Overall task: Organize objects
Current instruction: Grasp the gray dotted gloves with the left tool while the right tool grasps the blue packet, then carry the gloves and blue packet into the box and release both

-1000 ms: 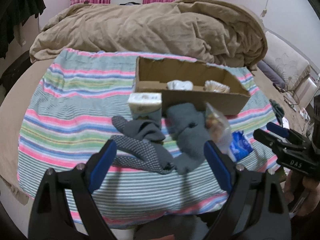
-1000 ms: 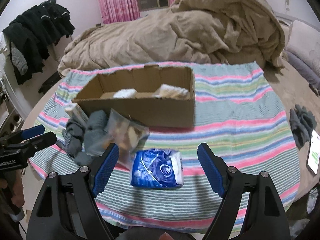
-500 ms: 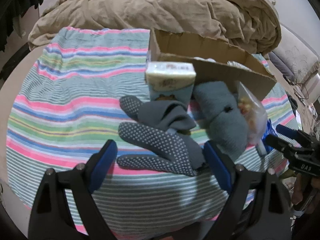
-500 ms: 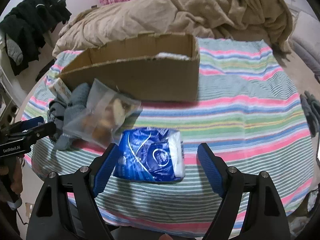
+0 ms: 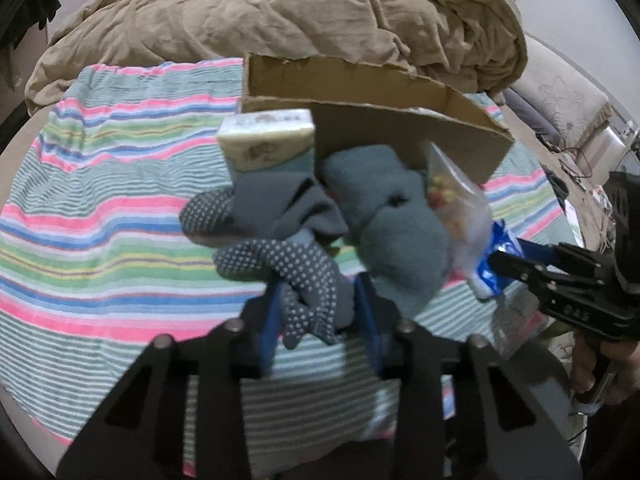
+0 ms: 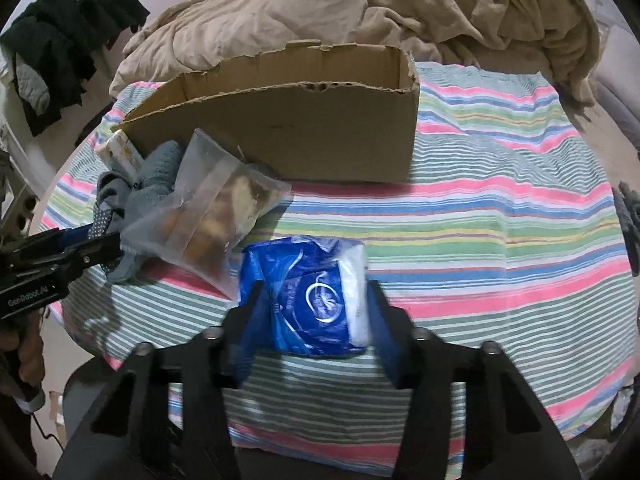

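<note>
My left gripper [image 5: 318, 320] is shut on a grey dotted glove [image 5: 296, 276] at the near end of a pile of grey socks [image 5: 384, 224]. A tissue pack [image 5: 268, 144] and a clear snack bag [image 5: 456, 200] lie against the cardboard box [image 5: 400, 128]. My right gripper [image 6: 316, 316] is shut on a blue packet [image 6: 316, 300] lying on the striped blanket [image 6: 500, 216]. The snack bag [image 6: 216, 220] lies just to its left, in front of the box [image 6: 300, 128]. The left gripper shows at the left edge of the right wrist view [image 6: 52, 256].
A rumpled tan duvet [image 5: 300, 20] lies behind the box. Dark clothes [image 6: 68, 48] hang at the far left. A pillow [image 5: 560, 92] and small items lie to the right of the bed. More dark fabric [image 6: 630, 216] lies at the right edge.
Both grippers moved forward and down and closed: the left onto the dotted glove, the right onto the blue packet. Both were wide open before.
</note>
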The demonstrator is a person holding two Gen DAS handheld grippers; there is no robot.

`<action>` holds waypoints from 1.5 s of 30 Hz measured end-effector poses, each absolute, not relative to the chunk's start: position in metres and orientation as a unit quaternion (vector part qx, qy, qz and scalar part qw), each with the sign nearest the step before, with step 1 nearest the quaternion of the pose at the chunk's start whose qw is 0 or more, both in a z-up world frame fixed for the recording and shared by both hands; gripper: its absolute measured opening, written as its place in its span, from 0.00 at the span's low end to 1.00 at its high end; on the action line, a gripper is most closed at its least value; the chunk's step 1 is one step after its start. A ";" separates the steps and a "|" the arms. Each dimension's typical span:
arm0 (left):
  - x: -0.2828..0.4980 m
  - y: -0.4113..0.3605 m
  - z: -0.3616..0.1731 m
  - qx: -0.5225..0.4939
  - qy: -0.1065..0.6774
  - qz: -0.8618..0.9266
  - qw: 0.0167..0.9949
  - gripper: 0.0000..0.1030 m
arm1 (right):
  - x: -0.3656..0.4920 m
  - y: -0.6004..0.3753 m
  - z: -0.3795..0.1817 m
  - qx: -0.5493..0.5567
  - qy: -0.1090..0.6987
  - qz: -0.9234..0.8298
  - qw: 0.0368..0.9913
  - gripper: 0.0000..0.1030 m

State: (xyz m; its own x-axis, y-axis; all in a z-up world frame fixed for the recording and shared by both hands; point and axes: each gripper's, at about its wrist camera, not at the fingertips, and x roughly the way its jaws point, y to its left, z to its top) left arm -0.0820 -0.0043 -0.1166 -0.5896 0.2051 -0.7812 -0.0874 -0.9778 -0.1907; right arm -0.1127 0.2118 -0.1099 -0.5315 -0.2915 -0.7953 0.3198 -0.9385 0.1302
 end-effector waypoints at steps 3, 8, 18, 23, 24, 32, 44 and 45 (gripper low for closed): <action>-0.075 -0.001 -0.112 -0.440 -0.062 0.891 0.087 0.29 | -0.110 0.215 -0.108 0.446 0.013 -0.877 0.179 0.36; -0.064 0.001 -0.100 -0.426 -0.059 0.898 0.090 0.28 | -0.104 0.219 -0.098 0.426 0.015 -0.887 0.175 0.22; -0.052 -0.006 -0.063 -0.392 -0.062 0.914 0.088 0.27 | -0.097 0.231 -0.065 0.386 0.019 -0.908 0.159 0.15; -0.051 -0.008 -0.041 -0.372 -0.063 0.922 0.089 0.27 | -0.096 0.235 -0.045 0.366 0.016 -0.917 0.158 0.15; -0.052 -0.008 -0.038 -0.369 -0.062 0.923 0.089 0.27 | -0.097 0.235 -0.041 0.363 0.016 -0.918 0.159 0.14; -0.067 -0.012 -0.018 -0.351 -0.066 0.930 0.086 0.27 | -0.106 0.226 -0.008 0.328 0.016 -0.930 0.167 0.13; -0.121 -0.015 -0.008 -0.335 -0.069 0.936 0.079 0.27 | -0.154 0.201 0.011 0.299 0.008 -0.937 0.183 0.13; -0.126 -0.014 -0.010 -0.337 -0.068 0.936 0.079 0.27 | -0.158 0.199 0.010 0.299 0.006 -0.936 0.184 0.13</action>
